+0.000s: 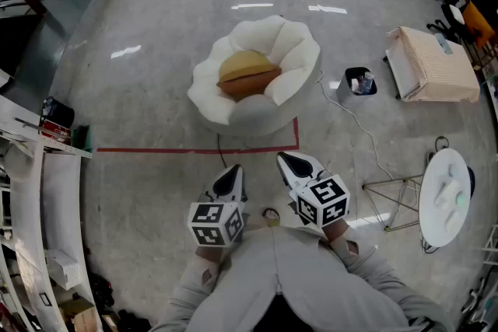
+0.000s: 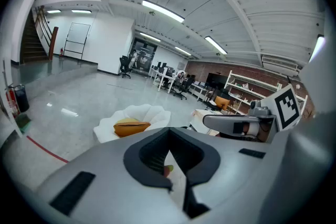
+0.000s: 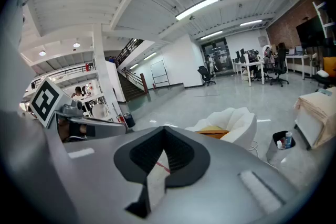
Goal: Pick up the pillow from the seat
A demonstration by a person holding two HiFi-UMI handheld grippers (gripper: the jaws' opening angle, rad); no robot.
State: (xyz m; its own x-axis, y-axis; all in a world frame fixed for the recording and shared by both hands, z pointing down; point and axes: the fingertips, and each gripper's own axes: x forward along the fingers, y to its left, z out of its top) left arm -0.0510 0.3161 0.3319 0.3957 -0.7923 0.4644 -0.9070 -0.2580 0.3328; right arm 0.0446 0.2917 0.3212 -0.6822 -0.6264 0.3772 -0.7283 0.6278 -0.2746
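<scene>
On the open floor, just past the far side of the red tape line (image 1: 194,149), stands one white petal-shaped seat (image 1: 292,47). One orange-yellow pillow (image 1: 247,74) lies in the middle of its hollow, with the seat's rim rising around it and nothing on top of it.

Task progress, as I judge it: nothing done yet. The pillow has not been touched or lifted. Both tongs are on the near side of the tape, close to the person's body and well apart from the seat.

The left gripper (image 1: 230,176) has its jaws pressed together with nothing between them. The right gripper (image 1: 294,165) is the same, jaws closed tip to tip and empty. Both point forward and somewhat down, roughly toward the seat.

What is left is all of it: go up to the seat, open the jaws, close them on the pillow and lift it clear.

Counts:
- 1 pillow
- 1 seat
- 2 grippers, each with a marker cube
- 1 person
- 1 black bin (image 1: 360,82) to the right of the seat, with a few small things in it that are too small to name
- 1 round white table (image 1: 443,198) at the right edge of the floor
- 1 cable (image 1: 358,120) trailing across the floor from the seat's right side
</scene>
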